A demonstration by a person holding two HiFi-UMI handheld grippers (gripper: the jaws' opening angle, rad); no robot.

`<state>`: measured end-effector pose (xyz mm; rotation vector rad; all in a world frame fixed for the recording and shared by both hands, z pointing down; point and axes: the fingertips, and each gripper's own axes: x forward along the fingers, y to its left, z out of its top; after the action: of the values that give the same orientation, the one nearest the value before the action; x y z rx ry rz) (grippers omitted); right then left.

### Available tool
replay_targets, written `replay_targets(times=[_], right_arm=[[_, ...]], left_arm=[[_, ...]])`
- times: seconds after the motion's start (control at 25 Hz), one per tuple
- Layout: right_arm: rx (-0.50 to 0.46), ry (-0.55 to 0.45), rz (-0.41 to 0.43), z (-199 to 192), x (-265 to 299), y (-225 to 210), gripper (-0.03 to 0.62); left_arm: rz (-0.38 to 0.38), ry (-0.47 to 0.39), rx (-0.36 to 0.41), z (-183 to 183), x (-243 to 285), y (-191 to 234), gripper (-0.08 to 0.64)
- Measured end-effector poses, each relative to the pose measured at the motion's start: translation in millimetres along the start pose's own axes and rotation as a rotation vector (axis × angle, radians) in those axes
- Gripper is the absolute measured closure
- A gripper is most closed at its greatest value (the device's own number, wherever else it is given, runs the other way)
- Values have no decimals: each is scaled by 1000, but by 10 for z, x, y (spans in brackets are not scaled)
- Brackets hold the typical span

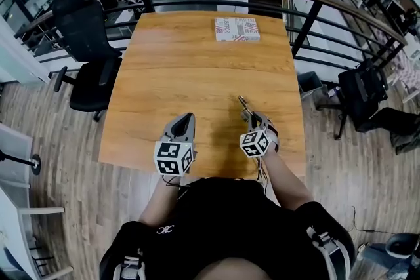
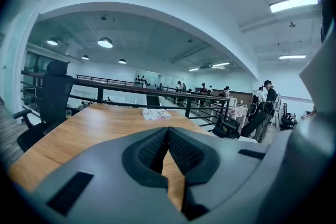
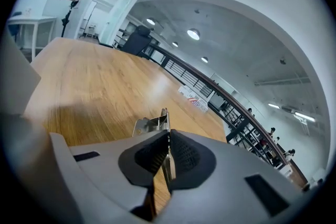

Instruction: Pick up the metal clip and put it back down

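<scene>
Reaches both forearms forward over near edge of table [image 1: 197, 62], side by side, apart. Aims left gripper [image 1: 189, 117] slightly down, tongs pressed together, nothing between. Tilts right gripper [image 1: 251, 115] down more steeply, angled a little toward far left, tongs pinched narrow on clip [image 3: 157, 123].

Clip: silvery bent sheet metal, gripped by its thin edge. Folded plate with small round hole juts past tips, over table's near right part.

Count: one table, one chair [image 1: 85, 42] at left, one box [image 1: 237, 29] at far edge, two grippers, one clip.
</scene>
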<state>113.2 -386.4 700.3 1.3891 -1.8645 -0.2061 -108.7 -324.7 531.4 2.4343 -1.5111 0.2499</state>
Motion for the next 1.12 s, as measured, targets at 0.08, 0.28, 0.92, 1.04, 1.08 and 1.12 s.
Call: replay_targets(times=[0.08, 0.28, 0.92, 1.04, 1.08, 1.12], right_arm=[[0, -28, -17, 108, -87, -49, 565], [21, -127, -67, 437, -323, -285, 565], [428, -513, -284, 1552, -1623, -1413, 566], [494, -565, -322, 1555, -1790, -1637, 566], [502, -574, -328, 1555, -1819, -1676, 566], [505, -576, -333, 1552, -1834, -1696, 566]], left_arm=[[-8, 1, 0, -5, -2, -14, 543], [-26, -3, 3, -6, 31, -77, 543], [-50, -26, 21, 119, 17, -123, 543], [-53, -37, 23, 143, 30, -139, 543], [-54, -40, 23, 145, 37, -142, 543], [-55, -41, 22, 145, 41, -143, 543]])
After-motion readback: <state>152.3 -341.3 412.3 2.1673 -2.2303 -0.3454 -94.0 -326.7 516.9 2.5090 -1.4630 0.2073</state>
